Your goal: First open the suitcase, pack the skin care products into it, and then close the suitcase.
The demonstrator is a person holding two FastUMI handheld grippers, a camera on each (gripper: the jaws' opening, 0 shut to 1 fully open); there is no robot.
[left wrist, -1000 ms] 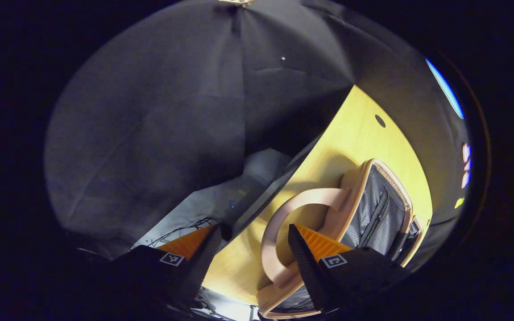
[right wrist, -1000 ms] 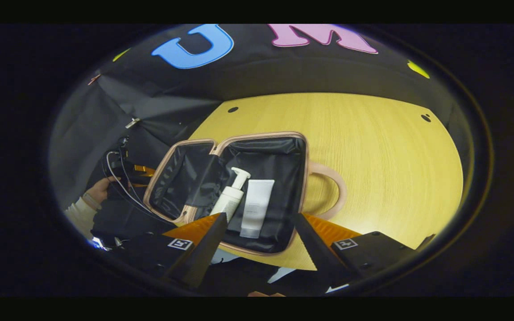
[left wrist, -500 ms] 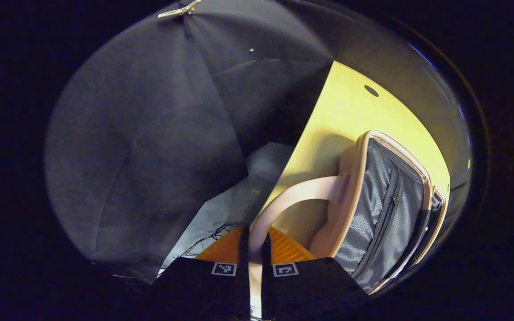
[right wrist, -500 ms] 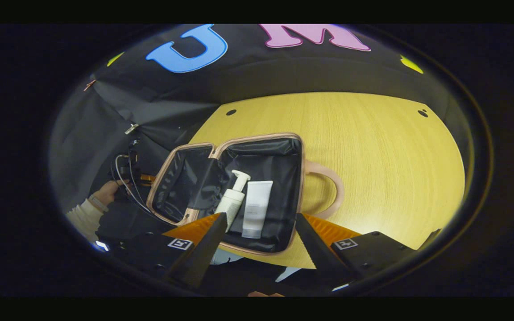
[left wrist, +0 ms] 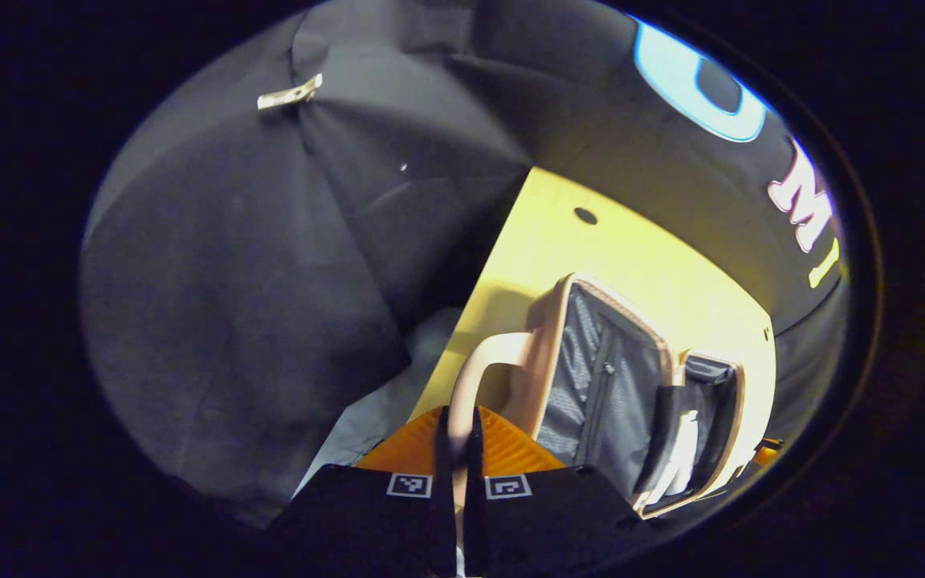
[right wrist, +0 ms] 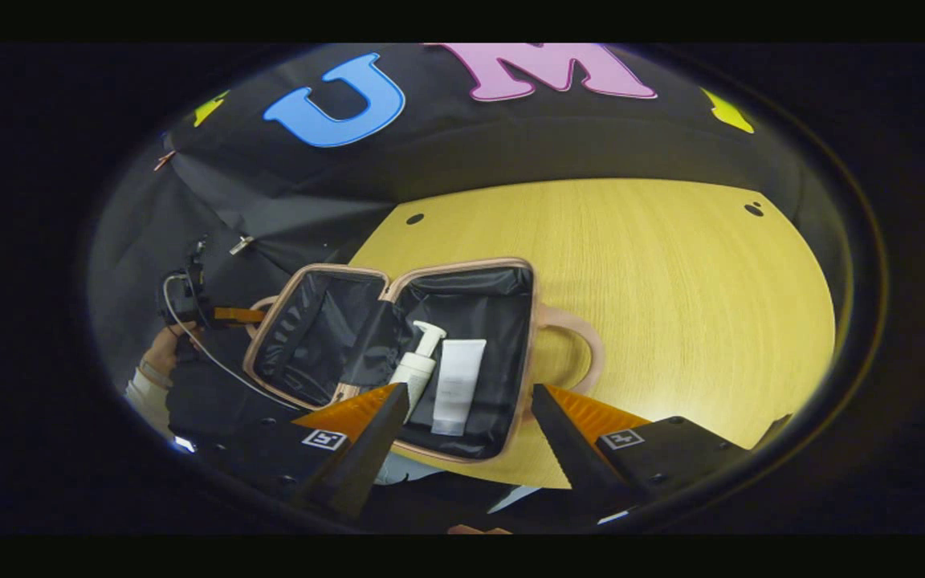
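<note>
My left tongs [left wrist: 456, 449] are clenched on the lid handle [left wrist: 474, 377] of the suitcase [right wrist: 398, 353], both fingers pressing on the pale loop right at their tips, so the lid half [left wrist: 599, 385] rises straight ahead of them and a little to their right, its zipped mesh lining facing the base. My right tongs [right wrist: 466, 417] hang released, jaws spread wide and grasping nothing, just above the near rim of the base half [right wrist: 470, 353]. In that base lie the two skin care products, a white pump bottle [right wrist: 414, 371] and a white tube [right wrist: 456, 385], side by side and touching or nearly so, their long axes running from the near rim toward the far one. The hinge runs along the same line between the two halves, so I judge the coming move is a swing of the lid about that hinge, over toward the base and its second handle [right wrist: 571, 353]; the left tongs are the ones placed for it, and the right must draw back clear of the rim. The case sits near the left front part of a light wooden desk [right wrist: 671, 281], the rest of it bare, with the booth's black cloth wall [left wrist: 270, 241] behind.
</note>
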